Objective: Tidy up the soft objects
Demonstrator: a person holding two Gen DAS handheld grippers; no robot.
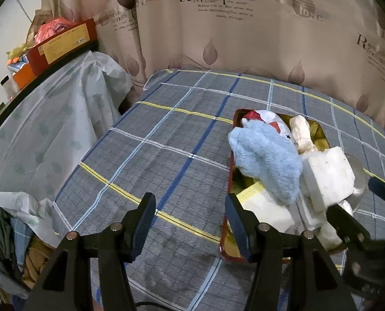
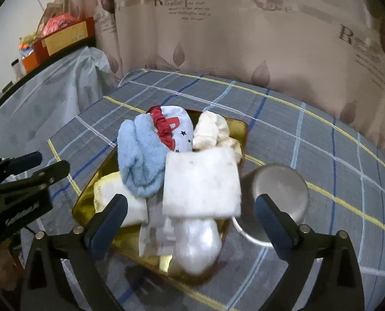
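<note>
- The right claw (image 2: 191,216) stands released, its 2 blue-padded fingers (image 2: 107,224) spread wide on either side of a white foam block (image 2: 201,182); neither pad touches the block.
- The white foam block sits on top of the heap in a gold-lined tray (image 2: 88,207) with a red outer rim, leaning over a glossy white bundle (image 2: 197,246) at the tray's near end.
- The tray lies on a bed covered by a grey plaid sheet (image 1: 166,142) with blue, white and yellow lines.
- A fluffy light-blue cloth (image 2: 140,160) is draped over the tray's left side, partly covering a pale yellow sponge (image 2: 114,194).
- Behind the blue cloth lies a white fabric piece with small stars and red trim (image 2: 174,129), and beside it a cream cloth (image 2: 213,132) at the tray's far corner.
- A metal cup (image 2: 278,197) rests just beside the tray's right edge, touching or nearly touching it; I cannot tell which.
- The left claw (image 1: 190,220) is also released, with nothing between its fingers; it hangs over the bare sheet, its right finger in front of the tray's left rim.
- A patterned curtain (image 1: 244,39) hangs behind the bed.
- To the left, a pale plastic cover (image 1: 50,129) drapes a surface that carries a red box (image 1: 63,44).
</note>
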